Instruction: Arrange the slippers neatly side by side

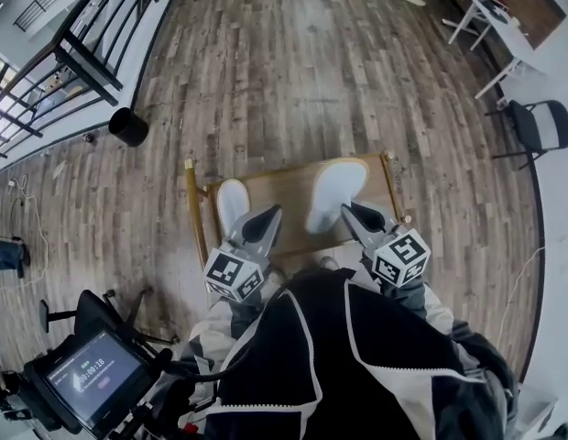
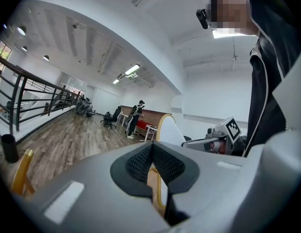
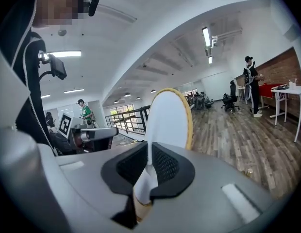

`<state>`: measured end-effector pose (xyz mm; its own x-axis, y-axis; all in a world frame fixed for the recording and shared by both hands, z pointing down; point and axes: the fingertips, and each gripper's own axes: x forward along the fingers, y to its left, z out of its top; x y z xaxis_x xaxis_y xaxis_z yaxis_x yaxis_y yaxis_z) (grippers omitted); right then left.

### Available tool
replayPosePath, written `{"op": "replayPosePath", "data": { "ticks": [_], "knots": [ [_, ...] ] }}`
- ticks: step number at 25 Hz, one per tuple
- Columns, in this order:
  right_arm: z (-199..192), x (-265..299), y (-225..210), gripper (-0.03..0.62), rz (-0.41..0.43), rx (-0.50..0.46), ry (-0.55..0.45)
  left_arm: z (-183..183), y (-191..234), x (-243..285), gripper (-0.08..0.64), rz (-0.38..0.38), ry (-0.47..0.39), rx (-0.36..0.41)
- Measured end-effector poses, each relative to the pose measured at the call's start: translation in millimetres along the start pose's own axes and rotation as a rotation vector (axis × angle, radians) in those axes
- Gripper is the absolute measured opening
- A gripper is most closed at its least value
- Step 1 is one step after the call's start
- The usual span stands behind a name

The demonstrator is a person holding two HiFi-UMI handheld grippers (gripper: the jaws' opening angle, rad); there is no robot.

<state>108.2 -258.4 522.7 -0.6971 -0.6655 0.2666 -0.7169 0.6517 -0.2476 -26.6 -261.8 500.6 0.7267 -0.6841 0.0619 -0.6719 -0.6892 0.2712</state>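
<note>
Two white slippers with tan-edged soles are held up over a low wooden rack. In the head view, my left gripper is shut on the heel end of the left slipper. That slipper shows edge-on between the jaws in the left gripper view. My right gripper is shut on the right slipper. In the right gripper view this slipper stands upright from the closed jaws. The two slippers lie roughly parallel, a hand's width apart. The right slipper also shows in the left gripper view.
A wood-plank floor surrounds the rack. A black bin stands at the back left by a railing. A folding chair and a white table are at the right. A screen on a stand sits near left. People stand far off.
</note>
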Motion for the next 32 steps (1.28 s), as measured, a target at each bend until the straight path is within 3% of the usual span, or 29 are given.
{"op": "replayPosePath", "data": {
  "ticks": [9, 18, 24, 32],
  "knots": [
    [-34, 59, 11, 0.032, 0.065, -0.031, 0.11, -7, 20, -30, 0.02, 0.064, 0.002, -0.009],
    [-112, 154, 29, 0.031, 0.159, -0.068, 0.307, -8, 39, -68, 0.02, 0.156, -0.011, -0.021],
    [-169, 199, 25, 0.031, 0.093, 0.002, 0.435, -13, 44, -98, 0.02, 0.19, -0.012, -0.019],
    [-211, 215, 32, 0.032, 0.03, -0.039, 0.616, -8, 37, -141, 0.02, 0.238, -0.009, -0.028]
  ]
}}
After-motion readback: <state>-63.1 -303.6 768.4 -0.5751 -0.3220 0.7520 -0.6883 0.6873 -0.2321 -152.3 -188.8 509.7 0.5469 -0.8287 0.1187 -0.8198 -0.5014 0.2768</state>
